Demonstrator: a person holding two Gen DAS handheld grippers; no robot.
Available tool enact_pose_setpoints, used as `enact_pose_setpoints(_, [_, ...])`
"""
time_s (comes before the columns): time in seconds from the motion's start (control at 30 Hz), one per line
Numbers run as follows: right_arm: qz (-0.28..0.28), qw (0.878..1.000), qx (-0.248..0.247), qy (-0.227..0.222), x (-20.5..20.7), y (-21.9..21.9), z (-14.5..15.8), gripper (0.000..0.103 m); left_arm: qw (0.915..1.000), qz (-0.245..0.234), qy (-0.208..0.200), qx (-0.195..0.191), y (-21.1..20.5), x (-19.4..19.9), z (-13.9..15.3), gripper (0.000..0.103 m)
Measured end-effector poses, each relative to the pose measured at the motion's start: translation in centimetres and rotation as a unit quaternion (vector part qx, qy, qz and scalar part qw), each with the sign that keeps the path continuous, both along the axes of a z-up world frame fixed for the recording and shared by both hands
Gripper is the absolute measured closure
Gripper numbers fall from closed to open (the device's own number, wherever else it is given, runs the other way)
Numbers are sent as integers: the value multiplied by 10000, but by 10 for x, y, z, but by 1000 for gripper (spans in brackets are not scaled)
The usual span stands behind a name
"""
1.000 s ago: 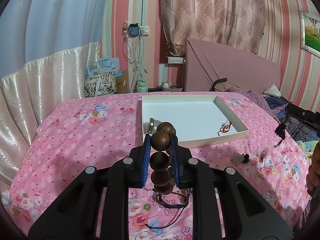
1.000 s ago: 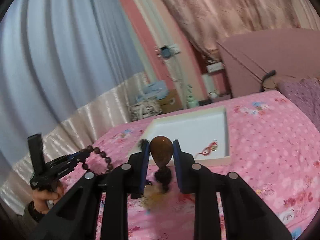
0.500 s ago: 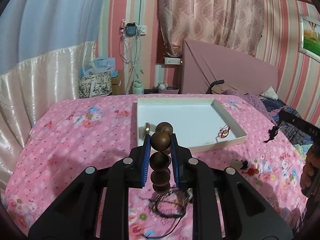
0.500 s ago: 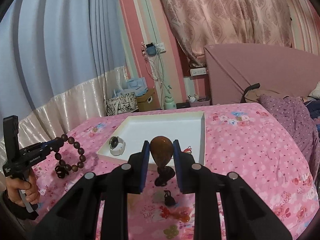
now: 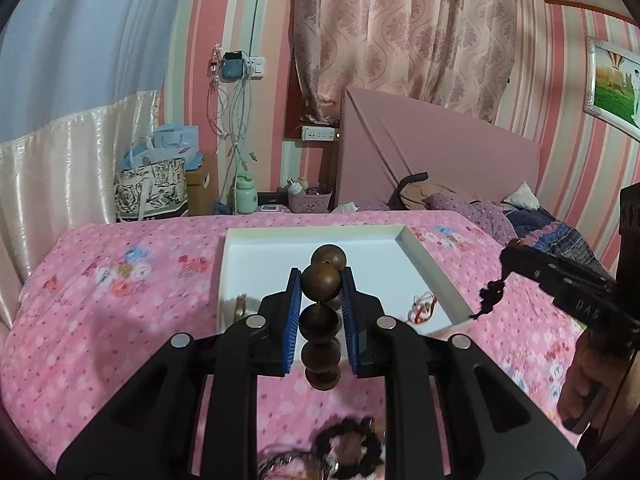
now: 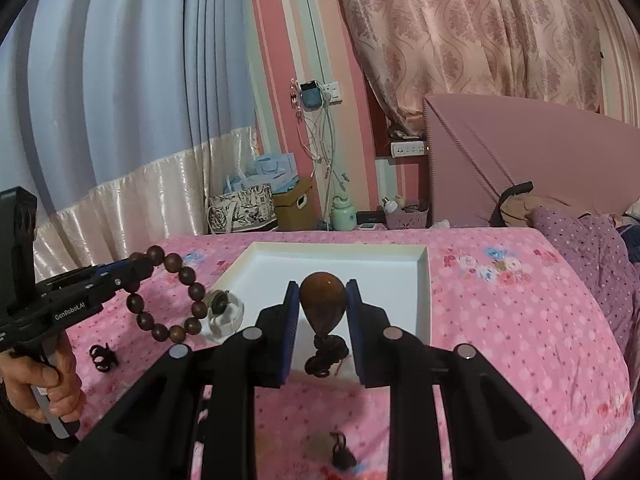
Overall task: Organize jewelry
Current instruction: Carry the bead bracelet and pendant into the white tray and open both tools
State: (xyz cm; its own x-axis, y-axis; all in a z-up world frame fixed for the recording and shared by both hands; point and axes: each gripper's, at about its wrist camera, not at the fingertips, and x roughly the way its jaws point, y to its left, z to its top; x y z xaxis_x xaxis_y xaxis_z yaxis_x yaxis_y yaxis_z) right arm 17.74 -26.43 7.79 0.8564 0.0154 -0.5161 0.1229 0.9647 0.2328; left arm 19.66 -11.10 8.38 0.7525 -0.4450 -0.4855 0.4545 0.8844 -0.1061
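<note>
Left gripper (image 5: 320, 286) is clenched on the wooden bead bracelet (image 5: 321, 312), right gripper (image 6: 323, 300) on a teardrop pendant (image 6: 323, 300); both are carried above the white tray's (image 6: 425, 300) near edge, probably for dropping inside

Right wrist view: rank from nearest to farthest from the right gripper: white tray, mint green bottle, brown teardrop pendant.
1. Brown teardrop pendant, clamped between the right gripper fingers.
2. White tray, on the pink bedspread just beyond the fingers.
3. Mint green bottle, far back beyond the bed, by the striped wall.
</note>
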Motion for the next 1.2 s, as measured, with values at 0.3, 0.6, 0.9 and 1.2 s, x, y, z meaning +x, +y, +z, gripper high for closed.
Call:
enact_pose_setpoints(0.3, [-43,10000,-62,64,52,-9,-6,79,9999,10,149,-60,-33,51,-8,85])
enact_pose_setpoints(0.6, [26,9986,3,527,97,-14,-37,79,9990,60,441,15,-52,89,-42,85])
enact_pose_setpoints(0.9, [21,9921,-80,1251,116,-14,-86,79,9953,87,881,396,-64,109,-83,85])
enact_pose_setpoints(1.2, [-70,9835,-173,1799,129,-17,-116,79,9887,374,1187,841,-68,124,-109,85])
